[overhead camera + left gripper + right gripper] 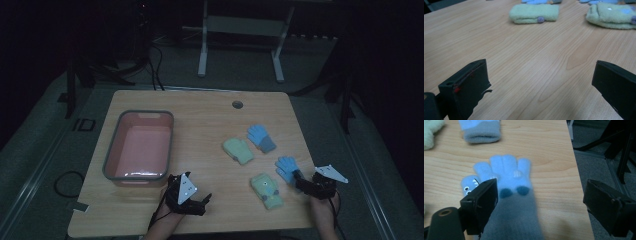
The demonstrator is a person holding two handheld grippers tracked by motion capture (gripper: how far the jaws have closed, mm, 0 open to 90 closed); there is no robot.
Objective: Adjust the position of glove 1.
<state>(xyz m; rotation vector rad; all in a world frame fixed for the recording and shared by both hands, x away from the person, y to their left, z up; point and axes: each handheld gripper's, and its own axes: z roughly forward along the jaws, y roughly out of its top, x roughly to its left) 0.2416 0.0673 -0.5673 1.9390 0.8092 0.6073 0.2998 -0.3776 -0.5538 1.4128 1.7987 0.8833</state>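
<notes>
We hold our right gripper (537,202) low over the near right corner of the desk (210,112), and its jaws stand wide apart. Between them lies the grey cuff of the nearest blue glove (507,176), with the fingers pointing away from us. The left jaw is just beside the cuff, perhaps over its edge, while the right jaw is well apart from it, above the desk edge. The pads do not press on the wool, so nothing is held; we judge that the jaws are set around the cuff because it is the thickest and easiest part to pinch.

Our left gripper (541,82) waits near the front edge of the desk, also with wide jaws and with only bare wood between them. It probably stays free so that it can help afterwards.

Further ahead of the left jaws we see two green mittens (534,13), one to the left and one to the right, lying flat and apart from each other. Beyond the right jaws, past the fingertips of the near glove, lies the second blue glove (480,130), its cuff turned to us.

Farthest, behind the left gripper in the high view, stands the pink bin (140,145), open; it seems to be the place where the gloves should go.
</notes>
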